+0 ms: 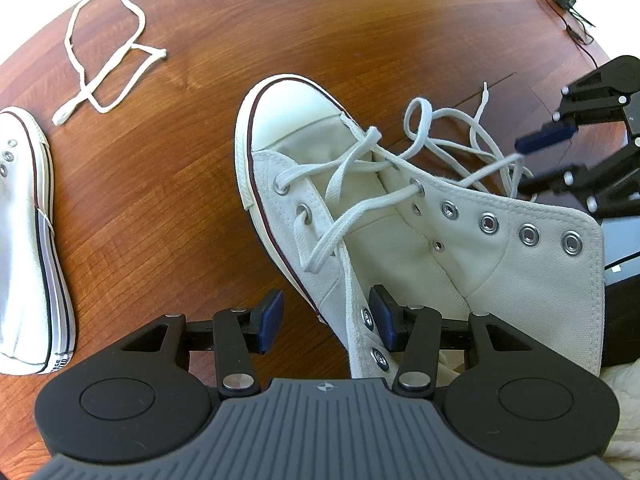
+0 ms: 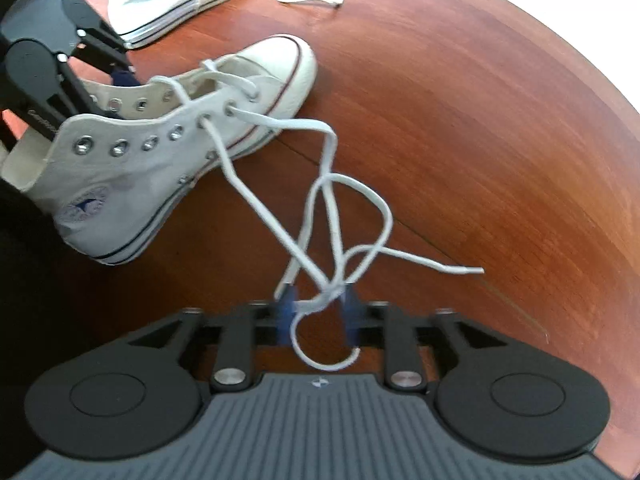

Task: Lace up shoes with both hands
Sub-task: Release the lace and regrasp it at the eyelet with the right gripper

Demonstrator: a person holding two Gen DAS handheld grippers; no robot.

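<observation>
Left gripper [image 1: 326,322] sits nearest in its own view, jaws parted wide, straddling the eyelet flap of the white high-top sneaker [image 1: 420,220]. One blue pad [image 1: 382,316] touches the inner side of the flap near the upper eyelets; the other hangs free over the wooden table [image 1: 168,200]. Probably bracing the shoe so it won't slide while the lace gets pulled, but it clamps nothing.

Largest down:
- Table: reddish wood, carries everything.
- High-top sneaker: middle of the table, tipped on its side, toe pointing away from the left gripper. Lower eyelets are laced and crossed; the upper metal eyelets [image 1: 490,223] stand open on the near flap.
- Second sneaker [image 1: 28,248]: well apart to the left, on its side, no lace seen in it.
- Right gripper [image 2: 316,308]: off the sneaker's side, jaws partly apart with a bunch of lace lying between the pads; blurred, so whether the pads actually pinch it I cannot tell. Strands run fairly straight to the eyelets, so likely taking up slack.
- Shoelace [image 2: 332,208]: both tails out of the laced eyelets, tangled in loops; one aglet end lies on the table.
- Spare lace [image 1: 108,48]: loose, far side, near the second sneaker.
</observation>
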